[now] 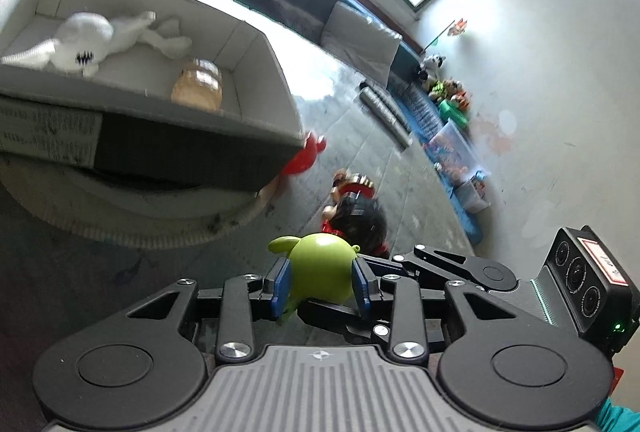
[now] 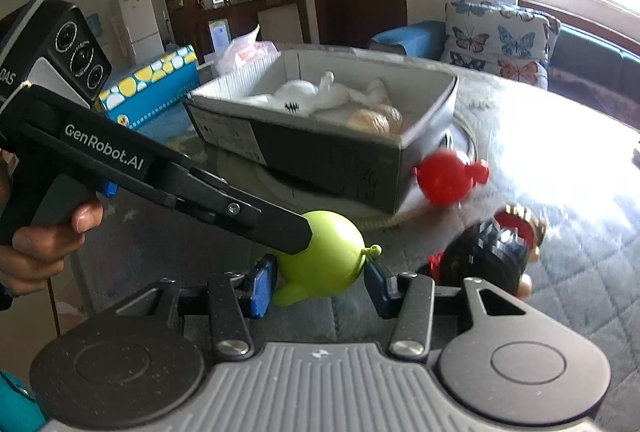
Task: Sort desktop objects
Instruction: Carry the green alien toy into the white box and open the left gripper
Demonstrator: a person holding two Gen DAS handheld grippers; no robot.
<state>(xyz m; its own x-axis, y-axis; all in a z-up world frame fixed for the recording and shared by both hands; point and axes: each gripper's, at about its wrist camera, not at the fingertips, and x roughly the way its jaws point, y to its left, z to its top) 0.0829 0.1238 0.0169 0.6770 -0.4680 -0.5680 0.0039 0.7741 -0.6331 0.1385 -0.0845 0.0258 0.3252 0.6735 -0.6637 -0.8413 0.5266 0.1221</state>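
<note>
A green round toy (image 1: 320, 268) sits between the blue pads of my left gripper (image 1: 322, 286), which is shut on it. In the right wrist view the same green toy (image 2: 326, 264) lies between my right gripper's (image 2: 318, 290) open pads, and the left gripper (image 2: 292, 232) reaches in from the left onto it. A grey cardboard box (image 1: 264, 104) holds a white plush (image 1: 92, 40) and a tan jar (image 1: 198, 84). A red round toy (image 2: 448, 178) lies by the box corner. A black-haired doll (image 2: 484, 260) lies to the right.
The box (image 2: 360, 168) rests on a round white mat (image 1: 160, 224) on a grey quilted surface (image 2: 580, 272). A butterfly cushion (image 2: 496, 36) and a sofa stand behind. Grey tubes (image 1: 384, 112) and toy bins (image 1: 456, 148) lie further off.
</note>
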